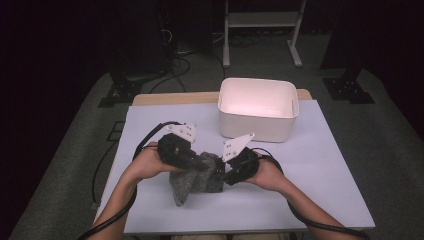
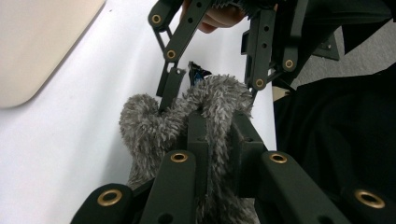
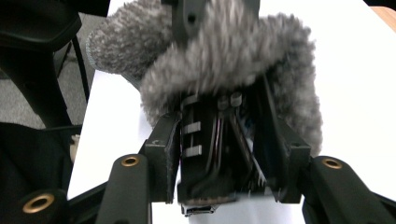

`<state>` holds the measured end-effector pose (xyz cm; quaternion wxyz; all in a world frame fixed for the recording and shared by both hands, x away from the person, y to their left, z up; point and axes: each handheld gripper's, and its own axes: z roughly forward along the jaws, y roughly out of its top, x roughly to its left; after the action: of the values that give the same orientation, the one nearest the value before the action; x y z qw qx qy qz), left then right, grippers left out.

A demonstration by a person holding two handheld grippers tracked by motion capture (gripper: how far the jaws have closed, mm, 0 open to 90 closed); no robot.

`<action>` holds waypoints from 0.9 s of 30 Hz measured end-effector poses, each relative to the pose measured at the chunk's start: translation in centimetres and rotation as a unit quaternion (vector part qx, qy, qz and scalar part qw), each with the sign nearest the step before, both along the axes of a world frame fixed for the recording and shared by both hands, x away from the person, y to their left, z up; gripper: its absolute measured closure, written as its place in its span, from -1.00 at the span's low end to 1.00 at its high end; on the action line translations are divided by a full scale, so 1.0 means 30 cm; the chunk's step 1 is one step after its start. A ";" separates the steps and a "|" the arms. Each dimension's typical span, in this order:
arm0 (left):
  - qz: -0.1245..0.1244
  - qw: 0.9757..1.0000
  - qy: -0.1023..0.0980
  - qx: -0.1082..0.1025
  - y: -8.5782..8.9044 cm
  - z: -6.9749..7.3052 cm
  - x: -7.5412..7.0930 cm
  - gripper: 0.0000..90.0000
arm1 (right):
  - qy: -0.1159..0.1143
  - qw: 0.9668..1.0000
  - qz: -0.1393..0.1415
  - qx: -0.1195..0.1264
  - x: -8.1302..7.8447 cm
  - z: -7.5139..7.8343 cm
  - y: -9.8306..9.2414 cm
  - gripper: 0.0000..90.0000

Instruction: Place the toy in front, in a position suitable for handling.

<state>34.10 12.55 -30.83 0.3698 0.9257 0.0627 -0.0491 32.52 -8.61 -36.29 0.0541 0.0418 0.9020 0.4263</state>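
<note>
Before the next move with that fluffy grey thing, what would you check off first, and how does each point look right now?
1. Left gripper clamped on the fuzzy grey fabric: ok, jaws closed on a fold.
2. Right gripper set: cannot tell; a dark, banded object sits between its jaws, but whether the pads press it is unclear.
3. What that dark object is: cannot tell, the picture is blurred.
4. Fabric off the table: not ok; in the high view its lower end seems to rest on the surface.
5. White bin ready: ok, upright beyond the grippers, nothing visible inside.
</note>
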 end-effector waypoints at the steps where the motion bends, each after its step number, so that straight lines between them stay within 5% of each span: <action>1: -0.004 1.000 0.001 0.001 -0.012 0.001 0.000 0.80 | -0.004 1.000 0.001 -0.005 -0.004 0.006 -0.001 0.15; 7: -0.013 1.000 0.005 -0.009 -0.034 -0.004 -0.004 0.79 | -0.012 0.999 0.008 -0.033 -0.021 0.022 -0.021 0.26; 15: -0.024 0.999 0.008 -0.029 -0.045 -0.016 -0.014 0.79 | -0.012 0.999 0.008 -0.042 -0.034 0.023 -0.046 0.27; 27: -0.020 0.999 0.016 -0.027 -0.038 -0.045 -0.013 0.78 | -0.007 0.999 -0.002 -0.038 -0.043 0.013 -0.083 0.26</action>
<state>33.69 11.43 -32.18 0.3930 0.9153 0.0488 -0.0729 31.24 -11.12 -35.90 0.0629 0.0379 0.9172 0.3916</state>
